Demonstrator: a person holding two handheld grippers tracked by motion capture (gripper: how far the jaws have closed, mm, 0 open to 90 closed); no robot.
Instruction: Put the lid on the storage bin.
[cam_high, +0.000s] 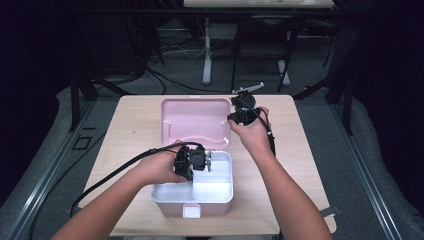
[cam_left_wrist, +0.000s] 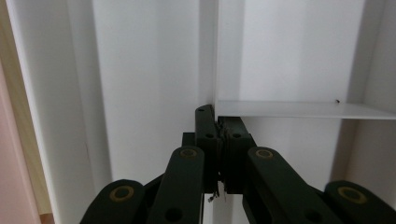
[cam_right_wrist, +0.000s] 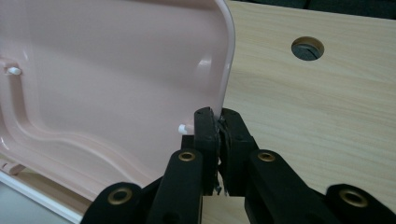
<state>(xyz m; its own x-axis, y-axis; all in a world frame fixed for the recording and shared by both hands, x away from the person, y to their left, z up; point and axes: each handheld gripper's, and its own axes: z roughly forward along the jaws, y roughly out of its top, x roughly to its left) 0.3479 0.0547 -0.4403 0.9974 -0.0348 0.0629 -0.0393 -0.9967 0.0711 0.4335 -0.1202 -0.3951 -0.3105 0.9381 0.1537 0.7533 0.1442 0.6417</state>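
The box (cam_high: 192, 192) sits on the table's (cam_high: 130, 130) near side, its opened lid (cam_high: 194, 120) lying behind it.

Left tongs (cam_left_wrist: 218, 125) closed tight on the thin white divider wall (cam_left_wrist: 303, 109) inside the white box (cam_left_wrist: 149, 70), jaws pinching its near end. Divider runs off rightward from the tips. White box walls rise all around. Strip of light wood tabletop (cam_left_wrist: 21, 135) at the far left edge, pink edge beside it.
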